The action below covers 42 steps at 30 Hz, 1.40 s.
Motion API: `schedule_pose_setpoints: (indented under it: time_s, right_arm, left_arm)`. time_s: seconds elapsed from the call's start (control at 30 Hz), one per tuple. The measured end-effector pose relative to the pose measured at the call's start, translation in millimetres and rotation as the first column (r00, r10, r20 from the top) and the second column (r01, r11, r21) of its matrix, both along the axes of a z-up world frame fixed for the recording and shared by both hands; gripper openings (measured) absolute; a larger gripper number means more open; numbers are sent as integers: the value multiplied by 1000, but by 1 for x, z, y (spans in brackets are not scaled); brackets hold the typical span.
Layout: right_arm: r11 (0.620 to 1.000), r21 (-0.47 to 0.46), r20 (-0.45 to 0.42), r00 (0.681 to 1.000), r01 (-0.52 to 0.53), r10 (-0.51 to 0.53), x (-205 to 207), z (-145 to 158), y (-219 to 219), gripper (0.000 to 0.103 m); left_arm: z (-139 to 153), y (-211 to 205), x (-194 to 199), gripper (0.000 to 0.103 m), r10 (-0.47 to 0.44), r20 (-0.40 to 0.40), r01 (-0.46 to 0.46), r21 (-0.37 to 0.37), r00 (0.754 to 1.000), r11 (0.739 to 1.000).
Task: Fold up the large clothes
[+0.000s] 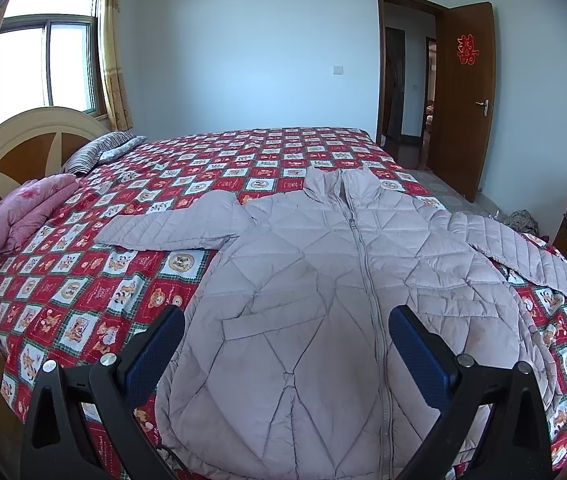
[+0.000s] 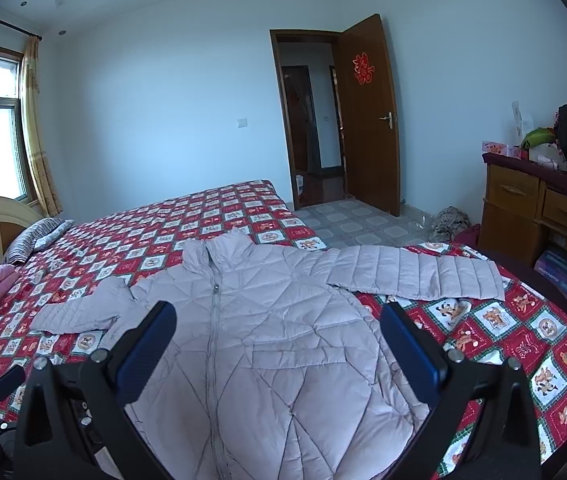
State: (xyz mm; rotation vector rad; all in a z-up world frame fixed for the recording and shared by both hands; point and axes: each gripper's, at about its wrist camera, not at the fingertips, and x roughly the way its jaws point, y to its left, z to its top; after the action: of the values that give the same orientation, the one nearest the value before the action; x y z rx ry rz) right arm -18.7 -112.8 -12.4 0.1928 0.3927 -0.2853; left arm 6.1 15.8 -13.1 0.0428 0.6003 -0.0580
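a quilted puffer jacket (image 1: 323,280) lies zipped and face up, sleeves spread, on the patterned bed (image 1: 83,280). left tongs (image 1: 287,344) and right tongs (image 2: 279,340) hover wide, empty. likely light, soft, slippery; best gripped at cuffs or hem.

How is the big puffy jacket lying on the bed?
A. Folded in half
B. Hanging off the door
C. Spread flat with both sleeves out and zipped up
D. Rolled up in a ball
C: the jacket lies flat on the bedspread, zipper closed, with one sleeve stretched to each side.
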Motion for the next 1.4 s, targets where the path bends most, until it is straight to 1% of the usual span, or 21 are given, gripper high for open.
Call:
schedule_pose_setpoints:
  time_s: [0.4,0.6,0.7,0.8,0.9,1.03,1.13,1.17,1.23,1.27,1.3,1.33,1.4]
  right_arm:
    - [999,-5,-68,997,32,-32,15,-15,-7,103]
    - [999,-6,-114,992,50,-50,25,-27,-16,103]
    - [997,-19,-137,988,69,-71,33,-32,-23,103]
    - [995,-36,-148,984,91,-95,43,-36,-36,103]
    - [986,-75,-168,973,148,-159,57,-37,-60,103]
    - [975,-77,-192,956,209,-221,77,-46,-108,103]
    - [959,-63,-202,938,275,-283,84,-54,-150,103]
    - [951,-47,-205,929,306,-309,85,-57,-168,102]
    - [921,3,-208,901,390,-381,82,-65,-217,91]
    - [900,47,-220,884,433,-414,80,-73,-243,89]
    - [878,81,-231,866,472,-444,77,-78,-263,85]
    - [834,125,-245,832,537,-498,70,-86,-291,80]
    - [749,177,-270,764,638,-587,56,-101,-333,75]
  left_arm:
    - [-16,-5,16,102,-13,-46,14,13,999,1000]
    - [-28,-7,30,102,-22,-79,24,19,997,1000]
    - [-34,-6,40,102,-26,-83,28,25,996,999]
    - [-37,0,59,102,-40,-68,43,29,997,999]
    - [-39,11,84,102,-10,-37,12,42,999,999]
    - [-46,26,131,102,-8,-23,9,21,1000,1000]
    - [-56,36,168,102,-4,-25,4,25,1000,1000]
    - [-59,39,177,102,7,-28,-7,30,1000,1000]
    - [-72,48,201,102,38,-45,-36,38,998,999]
    - [-76,51,208,102,51,-51,-49,42,997,998]
    - [-82,56,215,102,72,-54,-70,45,996,997]
    - [-87,59,220,102,87,-47,-85,44,995,995]
    - [-96,66,226,102,113,-25,-112,49,993,993]
